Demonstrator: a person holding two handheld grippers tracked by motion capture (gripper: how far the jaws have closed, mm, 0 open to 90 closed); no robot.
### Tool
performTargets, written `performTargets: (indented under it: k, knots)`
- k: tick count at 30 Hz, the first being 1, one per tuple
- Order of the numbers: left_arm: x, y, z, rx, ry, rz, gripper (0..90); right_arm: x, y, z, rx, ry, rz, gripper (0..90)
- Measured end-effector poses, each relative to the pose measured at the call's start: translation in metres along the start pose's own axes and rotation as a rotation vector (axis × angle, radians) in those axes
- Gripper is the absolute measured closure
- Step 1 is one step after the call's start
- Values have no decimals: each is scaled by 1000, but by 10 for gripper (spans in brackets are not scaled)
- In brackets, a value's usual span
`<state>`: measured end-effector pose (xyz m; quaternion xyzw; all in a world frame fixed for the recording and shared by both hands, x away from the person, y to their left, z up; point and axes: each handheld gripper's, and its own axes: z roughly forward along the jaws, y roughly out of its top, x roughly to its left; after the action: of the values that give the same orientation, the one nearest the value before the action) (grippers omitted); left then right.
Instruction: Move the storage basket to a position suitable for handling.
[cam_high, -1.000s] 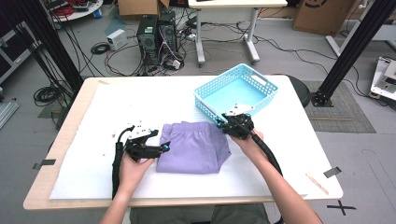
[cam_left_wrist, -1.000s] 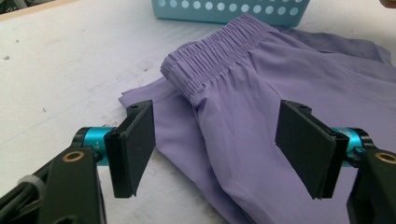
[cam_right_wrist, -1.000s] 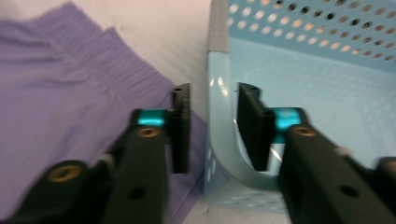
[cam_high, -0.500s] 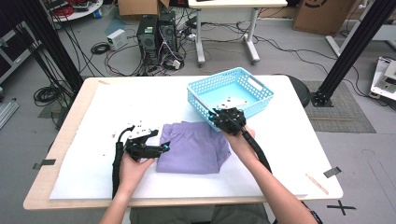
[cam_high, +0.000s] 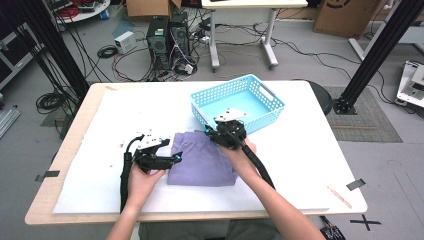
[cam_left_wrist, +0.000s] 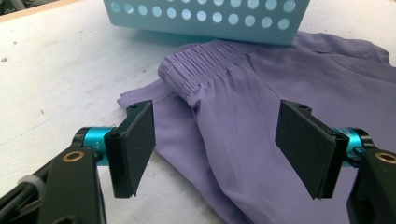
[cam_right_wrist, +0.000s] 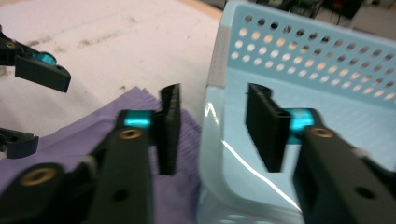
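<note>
High view puts my two hands nearest me, coming in from the counter's (cam_high: 310, 165) front edge toward the folded purple garment (cam_high: 202, 162), which I'll use as my landmark. My left hand-held gripper (cam_high: 175, 159) sits at the garment's left edge, jaws spread wide and empty; in the left gripper view its jaws straddle the cloth's near-left part, with the gathered waistband (cam_left_wrist: 196, 74) lying just beyond them. I judge I've parked it there so a closing pinch would catch the layered edge rather than a single ply. My right hand-held gripper (cam_high: 210, 134) is at the garment's far right corner, where the cloth meets the light blue basket (cam_high: 272, 97). In the right gripper view its jaws are partly open, holding nothing, and they stand to either side of the basket's near corner wall, the left jaw over purple fabric, the right one over the basket's floor. That reads to me as lining up on the basket wall to shift it, though it could be the cloth corner I'm after. Beyond the garment the basket stands touching its far edge, and its inside looks empty.
</note>
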<state>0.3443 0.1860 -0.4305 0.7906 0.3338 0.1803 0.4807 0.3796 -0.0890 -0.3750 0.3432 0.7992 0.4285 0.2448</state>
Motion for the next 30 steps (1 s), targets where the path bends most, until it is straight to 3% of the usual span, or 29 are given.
performTargets:
  k: [2,3,5,7,10,11,14,15,16,22,23,24,27,28,30]
  knots:
    - [0,0,0,-2,0,-1,287,-3,0,-4,-22,-5,-9,515]
    - [-2,1,-1,-5,-1,5,286,-16,-2,-15,-77,-8,-29,450]
    - [-4,2,-1,-13,-6,6,287,-34,-5,-24,-103,3,-14,414]
    - [-8,5,-1,-25,-14,8,287,-63,-13,-34,-120,-29,12,390]
    - [-11,8,0,-36,-24,11,287,-104,-28,-47,-119,-71,61,365]
    - [-13,9,1,-41,-24,5,287,-104,-28,-47,-119,-71,61,365]
    - [-18,13,4,-51,-26,12,287,-143,-48,-57,-110,-120,101,354]
    - [-22,16,6,-62,-31,13,287,-160,-57,-62,-103,-130,136,351]
    - [-24,17,8,-70,-34,8,287,-169,-61,-64,-102,-134,152,344]
    - [-35,28,18,-87,-53,21,286,-207,-85,-69,-82,-123,180,342]
    - [-37,30,20,-93,-50,25,286,-207,-85,-69,-82,-123,180,342]
    - [-40,31,22,-94,-49,29,286,-218,-94,-66,-61,-110,191,342]
    - [-43,37,31,-72,-55,34,286,-230,-105,-58,-32,-96,202,343]
    - [-44,41,37,-71,-75,21,286,-233,-106,-55,-29,-90,201,346]
    - [-45,43,40,-72,-79,16,287,-237,-108,-49,-28,-58,197,355]
